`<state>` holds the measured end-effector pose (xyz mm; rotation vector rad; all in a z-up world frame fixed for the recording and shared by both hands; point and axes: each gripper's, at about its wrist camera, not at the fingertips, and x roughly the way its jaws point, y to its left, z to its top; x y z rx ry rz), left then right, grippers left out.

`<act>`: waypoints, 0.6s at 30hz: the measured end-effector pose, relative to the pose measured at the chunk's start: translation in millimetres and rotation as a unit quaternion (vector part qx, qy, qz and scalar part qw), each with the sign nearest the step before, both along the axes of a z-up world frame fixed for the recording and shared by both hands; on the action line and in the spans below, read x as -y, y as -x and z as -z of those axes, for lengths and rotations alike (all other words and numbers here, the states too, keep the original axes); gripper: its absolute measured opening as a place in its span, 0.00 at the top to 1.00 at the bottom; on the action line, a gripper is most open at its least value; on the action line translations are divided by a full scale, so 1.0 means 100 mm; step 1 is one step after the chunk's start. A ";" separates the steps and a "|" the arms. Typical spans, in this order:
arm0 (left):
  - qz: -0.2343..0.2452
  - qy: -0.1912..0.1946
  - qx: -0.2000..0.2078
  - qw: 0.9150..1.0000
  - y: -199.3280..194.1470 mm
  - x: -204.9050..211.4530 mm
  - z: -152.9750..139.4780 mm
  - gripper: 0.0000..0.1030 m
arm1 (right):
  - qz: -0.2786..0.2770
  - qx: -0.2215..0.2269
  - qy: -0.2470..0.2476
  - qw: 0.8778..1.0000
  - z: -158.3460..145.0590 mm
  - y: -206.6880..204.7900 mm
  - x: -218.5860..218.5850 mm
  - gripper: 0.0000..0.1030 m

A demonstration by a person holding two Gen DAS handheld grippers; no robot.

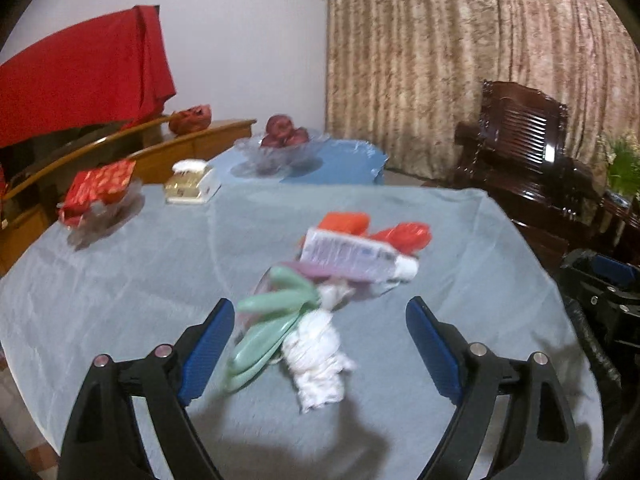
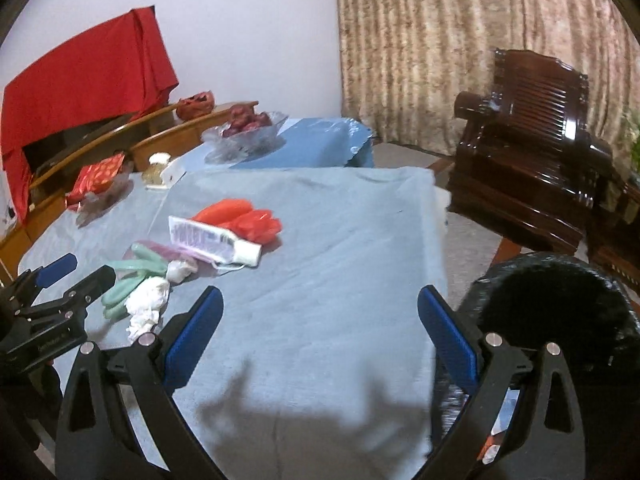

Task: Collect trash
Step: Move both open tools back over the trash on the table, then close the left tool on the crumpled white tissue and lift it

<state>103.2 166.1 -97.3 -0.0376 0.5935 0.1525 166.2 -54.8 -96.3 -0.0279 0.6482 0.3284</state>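
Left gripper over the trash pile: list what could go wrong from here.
1. The open left gripper brackets both the crumpled white tissue and the mint-green plastic pieces; closing may catch only one, or push them apart.
2. The white plastic bottle with a printed label lies across the orange-red wrappers; tugging the pile could roll it.
3. The black bag-lined trash bin sits off the table's right edge, so a loose grip could drop tissue on the way.
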 end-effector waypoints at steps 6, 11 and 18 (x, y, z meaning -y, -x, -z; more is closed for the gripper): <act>-0.001 0.021 -0.030 0.999 -0.10 0.02 0.25 0.28 | -0.006 -0.013 0.011 1.000 0.21 -0.06 -0.14 0.08; -0.016 0.017 -0.064 0.998 -0.28 0.08 0.41 0.30 | -0.005 -0.023 0.015 1.000 0.33 -0.12 -0.15 0.08; -0.042 0.025 -0.102 0.994 -0.51 0.02 0.63 0.35 | -0.007 -0.026 0.022 0.999 0.38 -0.18 -0.12 0.08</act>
